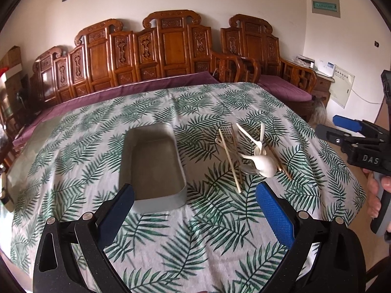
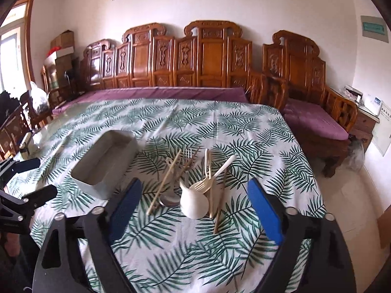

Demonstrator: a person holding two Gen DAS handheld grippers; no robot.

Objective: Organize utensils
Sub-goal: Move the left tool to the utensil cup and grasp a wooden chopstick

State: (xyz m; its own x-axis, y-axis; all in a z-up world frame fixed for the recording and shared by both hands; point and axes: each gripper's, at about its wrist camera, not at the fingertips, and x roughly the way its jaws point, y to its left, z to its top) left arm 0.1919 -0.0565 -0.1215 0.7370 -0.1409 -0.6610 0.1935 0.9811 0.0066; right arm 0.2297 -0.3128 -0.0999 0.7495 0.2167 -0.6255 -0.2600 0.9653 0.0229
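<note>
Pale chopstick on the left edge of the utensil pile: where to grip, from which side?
Probably the near end of the pale chopstick, where it lies alone on the tablecloth clear of the metal spoon and white ladle. Bring the open right gripper down from above, fingers straddling the thin shaft crosswise; the far end is tangled among forks.

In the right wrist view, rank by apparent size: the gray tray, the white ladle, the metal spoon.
Largest to smallest, as they look in this view:
1. tray
2. ladle
3. spoon, though it is partly hidden under other utensils, so its full size is unsure.
</note>
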